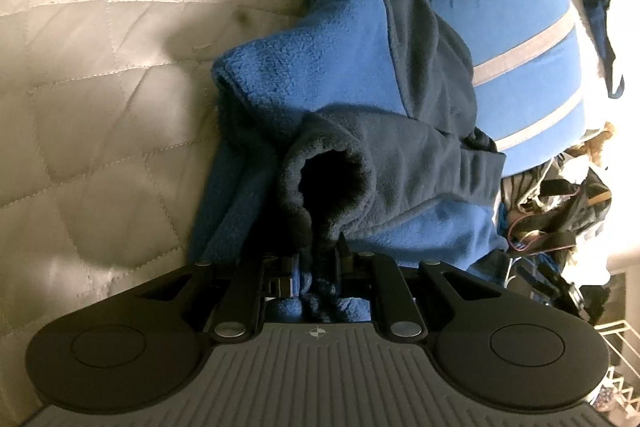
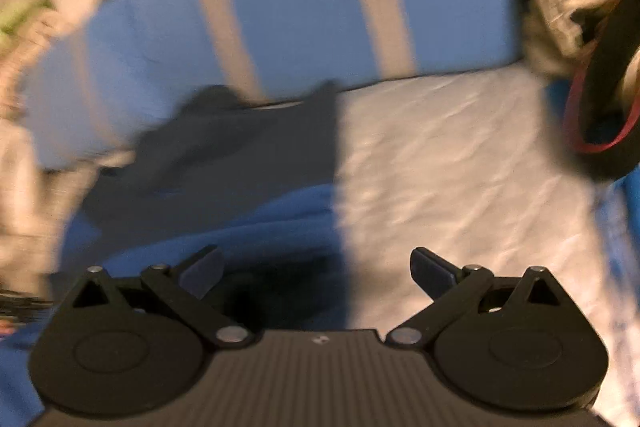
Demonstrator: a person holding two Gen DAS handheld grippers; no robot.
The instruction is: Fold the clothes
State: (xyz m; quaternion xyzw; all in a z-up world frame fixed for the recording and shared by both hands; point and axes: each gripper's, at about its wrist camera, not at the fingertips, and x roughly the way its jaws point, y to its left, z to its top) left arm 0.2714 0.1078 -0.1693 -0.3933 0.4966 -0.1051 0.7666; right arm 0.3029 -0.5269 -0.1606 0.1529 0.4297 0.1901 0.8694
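Left gripper [image 1: 316, 267]: fingers pinched on the cuff of a two-tone blue and navy fleece garment [image 1: 340, 75].
Garment: crumpled on a cream quilted bedspread [image 1: 100, 67], against a blue pillow with grey stripes [image 1: 528, 39].
Right gripper [image 2: 318, 271]: fingers spread wide, nothing between them; view blurred.
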